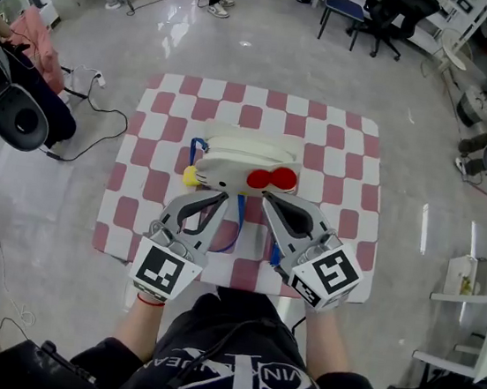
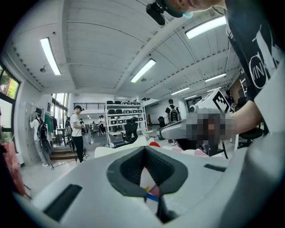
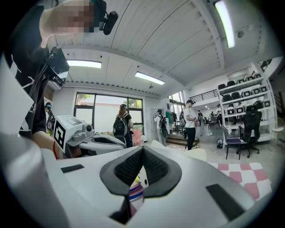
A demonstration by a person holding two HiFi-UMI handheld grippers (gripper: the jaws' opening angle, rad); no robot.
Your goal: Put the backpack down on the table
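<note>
Here the left hand-held gripper (image 1: 223,197) has its jaws drawn together, leaving only a thin slit in the left gripper view. White fabric and a band of yellow, blue and pink show through that slit, but whether any of it is pinched cannot be told. The right hand-held gripper (image 1: 265,196) stands the same way, its jaws closed to a narrow slit through which a bit of white face and a striped band appear. Both point away from the person, tips near each other and just at the near edge of the backpack (image 1: 240,155). Each carries its marker cube at the rear, the left cube (image 1: 165,270) and the right cube (image 1: 329,275) sitting close to the person's body. Blue straps (image 1: 238,215) trail from the backpack toward the person, running between and beneath the two tools. The backpack itself is white and cat-faced, with a red bow (image 1: 272,180) at its right and a yellow spot (image 1: 192,174) at its left, and it lies flat near the middle of the surface (image 1: 337,157), which is covered in a pink-and-white checked cloth. Around that is a glossy grey floor (image 1: 245,47), with a dark chair (image 1: 17,119) off to the left, a cable (image 1: 102,117) curling beside it, and office chairs (image 1: 387,17) at the far side.
</note>
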